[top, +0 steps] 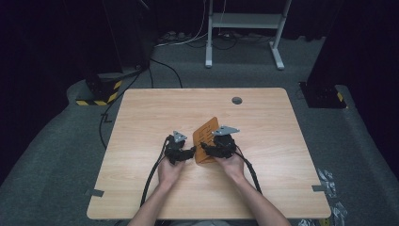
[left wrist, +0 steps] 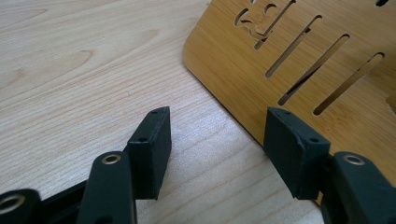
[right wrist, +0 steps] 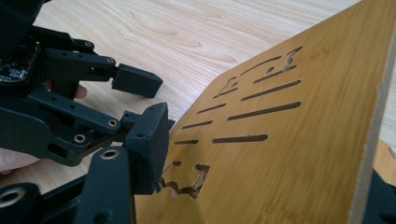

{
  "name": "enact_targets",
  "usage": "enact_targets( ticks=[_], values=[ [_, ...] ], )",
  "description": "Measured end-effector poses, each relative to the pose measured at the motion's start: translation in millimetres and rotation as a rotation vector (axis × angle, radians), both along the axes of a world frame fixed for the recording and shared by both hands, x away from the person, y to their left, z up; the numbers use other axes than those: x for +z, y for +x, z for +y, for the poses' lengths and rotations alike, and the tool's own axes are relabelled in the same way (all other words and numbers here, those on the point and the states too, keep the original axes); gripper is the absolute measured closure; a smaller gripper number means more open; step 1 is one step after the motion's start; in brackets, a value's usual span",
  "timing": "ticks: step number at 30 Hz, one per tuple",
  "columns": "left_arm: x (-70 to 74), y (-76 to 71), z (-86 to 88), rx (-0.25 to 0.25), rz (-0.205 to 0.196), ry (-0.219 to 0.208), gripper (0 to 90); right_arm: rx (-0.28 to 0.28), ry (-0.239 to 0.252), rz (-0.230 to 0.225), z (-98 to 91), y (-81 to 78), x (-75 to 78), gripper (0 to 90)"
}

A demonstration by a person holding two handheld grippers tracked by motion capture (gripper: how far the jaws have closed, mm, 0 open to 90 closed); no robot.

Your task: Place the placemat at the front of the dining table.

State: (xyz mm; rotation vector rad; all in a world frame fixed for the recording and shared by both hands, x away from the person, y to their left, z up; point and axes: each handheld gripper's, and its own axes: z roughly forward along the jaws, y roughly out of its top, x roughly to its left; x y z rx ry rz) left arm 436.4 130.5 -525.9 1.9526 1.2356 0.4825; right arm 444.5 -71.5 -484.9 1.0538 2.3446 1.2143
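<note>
Lying on the wooden table (top: pixel 141 188), a little nearer the person's edge than the far edge and close to the middle of its width, a slotted bamboo board (top: pixel 205 134) sits with both grippers at its near end. The board has long cut-out slots and a jagged cut-out shape in its face. In the right gripper view the board (right wrist: pixel 299 154) stands tilted, one long edge raised, and it passes between the jaws of the right gripper (top: pixel 221 147); the one pad in sight lies close against the board's face, but whether it presses cannot be told. The left gripper (left wrist: pixel 217 149) has its jaws apart, with bare table between them; its one pad stands at the board's rounded edge (left wrist: pixel 224 70), the other over the table. The right gripper view also shows the left gripper (right wrist: pixel 140 100) just beside the board's near corner. A hand (top: pixel 169 170) holds the left gripper, and another hand (top: pixel 233 165) the right one.
</note>
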Motion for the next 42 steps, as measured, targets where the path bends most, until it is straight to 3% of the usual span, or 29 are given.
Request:
enact_targets(
  ticks=[9, 10, 15, 16, 23, 24, 31, 36, 42],
  values=[
    [0.0, 0.0, 2.3, 0.020, 0.002, -0.009, 41.7, -0.001, 0.010, 0.028, -1.0, -4.4, -7.3, 49.6],
    [0.1, -0.2, 2.1, 0.017, 0.002, -0.006, 41.3, 0.003, 0.018, 0.043, -1.9, -3.1, -7.5, 53.8],
    [0.0, -0.5, 1.8, 0.014, 0.001, -0.005, 40.7, 0.016, 0.022, 0.054, -2.0, -3.5, -6.9, 58.3],
    [0.0, -0.5, 1.8, 0.013, 0.002, -0.005, 40.3, 0.030, 0.035, 0.059, -3.3, -2.5, -5.8, 63.8],
    [-0.1, -3.2, -0.4, 0.006, -0.002, 0.014, 38.4, 0.050, 0.079, 0.077, -5.3, -1.3, -1.0, 72.2],
    [-0.1, -4.3, 0.9, 0.010, -0.001, 0.007, 38.2, 0.053, 0.101, 0.088, -5.4, -0.6, -0.5, 74.6],
    [0.0, -7.4, 10.7, 0.029, 0.016, -0.042, 37.8, 0.093, 0.118, 0.120, 0.4, -3.0, 5.1, 77.0],
    [0.3, -10.1, 14.9, 0.018, 0.009, -0.007, 37.7, 0.106, 0.119, 0.125, 4.3, -3.6, 9.1, 82.7],
    [0.4, -13.4, 30.4, 0.043, 0.008, 0.007, 37.7, 0.127, 0.101, 0.116, 10.6, -4.2, 14.6, 85.9]
  ],
)
